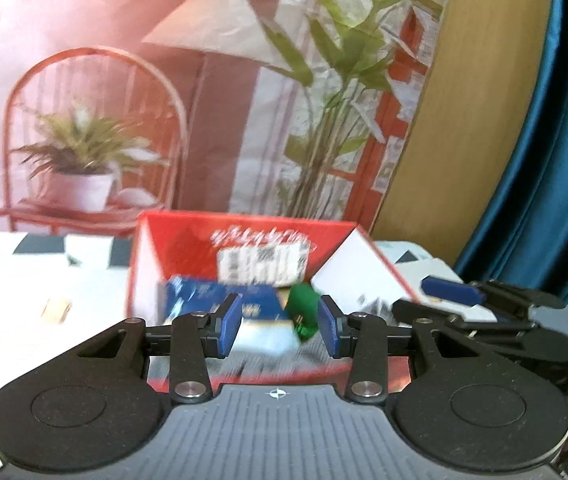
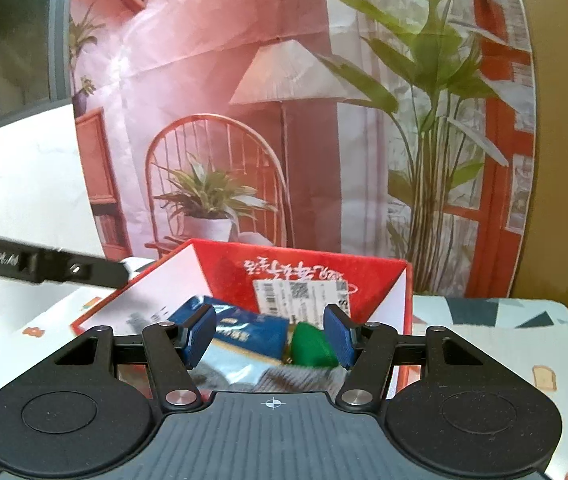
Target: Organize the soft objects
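Tabletop [image 2: 504, 332] under white patterned cloth; printed fabric backdrop [image 2: 223, 80] behind. Red cardboard box [image 2: 304, 268] holds blue glossy packet [image 2: 243, 330], green item [image 2: 310, 346]. Left hand-held gripper [image 1: 279, 326] and right hand-held gripper [image 2: 269, 336] both agape, empty.

The surface [image 2: 504, 344] is covered with a white cloth printed with dark geometric shapes and small orange and yellow figures. On it stands an open red box [image 2: 364, 276] with white side flaps, and its bottom rests directly on the cloth. The box stands near the back edge of the surface, just in front of a printed backdrop [image 2: 211, 80] that shows a lamp, a chair and plants. The cloth around the box looks flat.
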Motion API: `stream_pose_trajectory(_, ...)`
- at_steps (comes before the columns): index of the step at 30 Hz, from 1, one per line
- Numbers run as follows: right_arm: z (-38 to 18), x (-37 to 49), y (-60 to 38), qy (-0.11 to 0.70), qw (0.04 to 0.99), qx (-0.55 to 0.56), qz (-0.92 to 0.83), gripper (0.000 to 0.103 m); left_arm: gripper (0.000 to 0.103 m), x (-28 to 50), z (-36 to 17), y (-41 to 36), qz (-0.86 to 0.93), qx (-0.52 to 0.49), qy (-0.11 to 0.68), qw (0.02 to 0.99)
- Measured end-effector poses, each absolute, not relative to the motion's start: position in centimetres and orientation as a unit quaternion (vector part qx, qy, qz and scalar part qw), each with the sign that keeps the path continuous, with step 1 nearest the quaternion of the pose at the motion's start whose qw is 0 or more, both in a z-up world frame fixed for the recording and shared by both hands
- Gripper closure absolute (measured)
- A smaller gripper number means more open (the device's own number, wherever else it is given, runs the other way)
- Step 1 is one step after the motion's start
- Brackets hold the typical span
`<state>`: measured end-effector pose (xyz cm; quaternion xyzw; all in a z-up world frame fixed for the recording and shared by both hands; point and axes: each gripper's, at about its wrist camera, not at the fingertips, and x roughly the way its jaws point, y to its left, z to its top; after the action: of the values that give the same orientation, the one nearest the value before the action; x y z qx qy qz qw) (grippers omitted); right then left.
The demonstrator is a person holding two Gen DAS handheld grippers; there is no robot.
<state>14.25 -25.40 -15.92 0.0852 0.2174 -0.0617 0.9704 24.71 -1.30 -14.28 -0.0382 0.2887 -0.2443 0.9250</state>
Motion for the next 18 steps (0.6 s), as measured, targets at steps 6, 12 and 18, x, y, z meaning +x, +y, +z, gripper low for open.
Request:
stream_pose_trajectory(6,-16.6,11.4,-23.2,0.215,0.971,0.084,-0.057,0.047,0.059,21.1,-16.3,1.3,-0.214,-0.051,0.298,0.929)
stream_pose_trajectory(12,-18.1,9.8,-22.0,0.236,0.966,0.094,-0.051,0.047,0.059,19.1,-18.9,3.0,-0.19,-0.061,0.318,0.927)
stream_pose_trajectory(18,-20.3,9.3,-21.7,0.269,0.955,0.109,-0.057,0.047,0.059,18.4,-21.5,4.3,-0.169,-0.076,0.343,0.921)
